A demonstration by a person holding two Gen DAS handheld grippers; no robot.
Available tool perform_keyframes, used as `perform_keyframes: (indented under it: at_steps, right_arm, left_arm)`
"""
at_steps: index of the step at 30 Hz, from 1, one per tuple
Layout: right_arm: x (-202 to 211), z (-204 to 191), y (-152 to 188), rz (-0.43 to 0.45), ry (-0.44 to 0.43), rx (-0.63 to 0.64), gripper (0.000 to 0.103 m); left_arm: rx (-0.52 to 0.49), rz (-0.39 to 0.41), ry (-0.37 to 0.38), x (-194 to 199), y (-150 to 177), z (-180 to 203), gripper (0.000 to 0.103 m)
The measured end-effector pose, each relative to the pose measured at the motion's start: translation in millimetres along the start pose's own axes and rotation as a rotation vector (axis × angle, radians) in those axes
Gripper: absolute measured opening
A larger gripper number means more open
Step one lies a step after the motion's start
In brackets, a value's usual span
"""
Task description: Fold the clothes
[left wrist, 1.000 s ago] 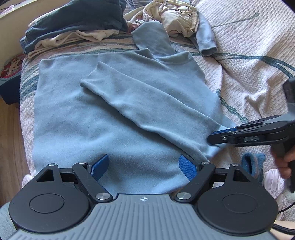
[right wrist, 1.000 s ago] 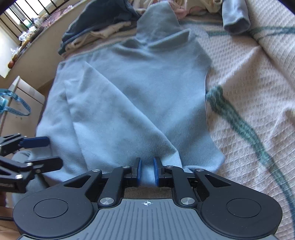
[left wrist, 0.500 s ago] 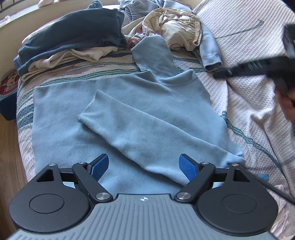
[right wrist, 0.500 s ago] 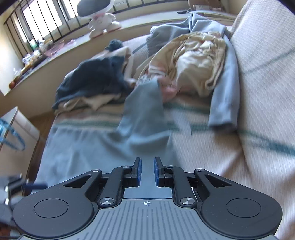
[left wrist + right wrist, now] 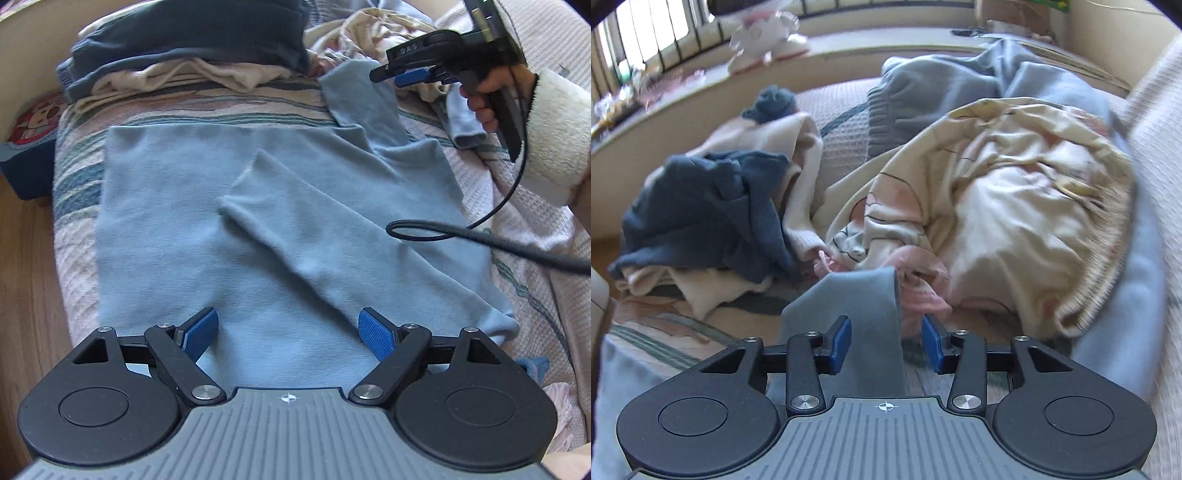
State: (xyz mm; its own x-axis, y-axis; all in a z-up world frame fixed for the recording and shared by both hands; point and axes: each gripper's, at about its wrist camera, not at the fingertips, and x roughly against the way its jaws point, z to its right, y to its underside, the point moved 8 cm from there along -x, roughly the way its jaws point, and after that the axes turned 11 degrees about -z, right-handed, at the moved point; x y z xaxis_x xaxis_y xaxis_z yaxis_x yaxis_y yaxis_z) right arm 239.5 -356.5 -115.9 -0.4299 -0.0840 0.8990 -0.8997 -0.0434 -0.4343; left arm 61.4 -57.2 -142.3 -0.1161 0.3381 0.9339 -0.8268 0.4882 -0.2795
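Observation:
A light blue sweatshirt [image 5: 207, 236] lies flat on the bed, one sleeve [image 5: 317, 240] folded diagonally across its body. The other sleeve [image 5: 362, 99] stretches out toward the far clothes pile. My left gripper [image 5: 288, 334] hovers open over the sweatshirt's near hem with nothing between its fingers. My right gripper [image 5: 391, 74], held in a hand with a fluffy white cuff, hangs above the far sleeve's end. In the right wrist view that gripper [image 5: 886, 343] is open, and the sleeve [image 5: 860, 325] lies between and below its blue pads.
A pile of unfolded clothes lies at the far end: a dark blue garment [image 5: 701, 218], a cream one [image 5: 1015, 214] and a pale blue one [image 5: 960, 81]. A black cable [image 5: 480, 236] loops over the sweatshirt's right side. Wood floor [image 5: 26, 295] runs along the bed's left edge.
My right gripper let go of the folded sleeve near the hem, swung up to the far sleeve and opened. The left gripper stayed open over the hem.

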Motion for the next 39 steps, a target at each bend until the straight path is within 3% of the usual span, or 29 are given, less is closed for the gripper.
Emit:
perform_keyframes:
  at_steps: [2, 4, 7, 13, 17, 20, 22, 24, 28, 32, 35, 39]
  right_arm:
    - [-5, -4, 0, -0.003, -0.014, 0.008, 0.040]
    - [8, -15, 8, 0.014, -0.046, 0.041, 0.012]
    - [36, -38, 23, 0.049, -0.100, 0.107, 0.002]
    - [89, -92, 64, 0.088, -0.226, 0.233, 0.002]
    - [100, -132, 119, 0.021, -0.352, 0.295, 0.002]
    - [86, -154, 158, -0.059, -0.409, 0.312, 0.003]
    - [71, -162, 179, -0.118, -0.416, 0.302, 0.011]
    - [58, -166, 195, -0.166, -0.397, 0.265, 0.012]
    - [69, -157, 200, -0.172, -0.396, 0.213, 0.017]
    - [105, -133, 183, -0.067, -0.388, 0.141, 0.036]
    - [112, -108, 165, 0.009, -0.334, 0.036, 0.037]
    - [79, -83, 154, -0.015, -0.301, -0.103, 0.037]
  left_arm:
    - [0.015, -0.006, -0.005, 0, 0, -6, 0.082]
    - [0.024, -0.007, -0.005, 1, 1, -9, 0.082]
    - [0.036, -0.003, -0.009, 4, 3, -11, 0.082]
    - [0.059, 0.009, -0.021, 12, 10, -13, 0.082]
    - [0.072, 0.018, -0.039, 19, 19, -16, 0.082]
    - [0.080, 0.021, -0.052, 23, 27, -19, 0.082]
    - [0.075, 0.025, -0.063, 27, 31, -19, 0.082]
    - [0.070, 0.033, -0.073, 31, 35, -20, 0.082]
    - [0.084, 0.043, -0.083, 37, 41, -24, 0.082]
    - [0.100, 0.045, -0.082, 36, 44, -26, 0.082]
    - [0.093, 0.045, -0.078, 35, 45, -23, 0.082]
    - [0.075, 0.049, -0.092, 39, 47, -20, 0.082]
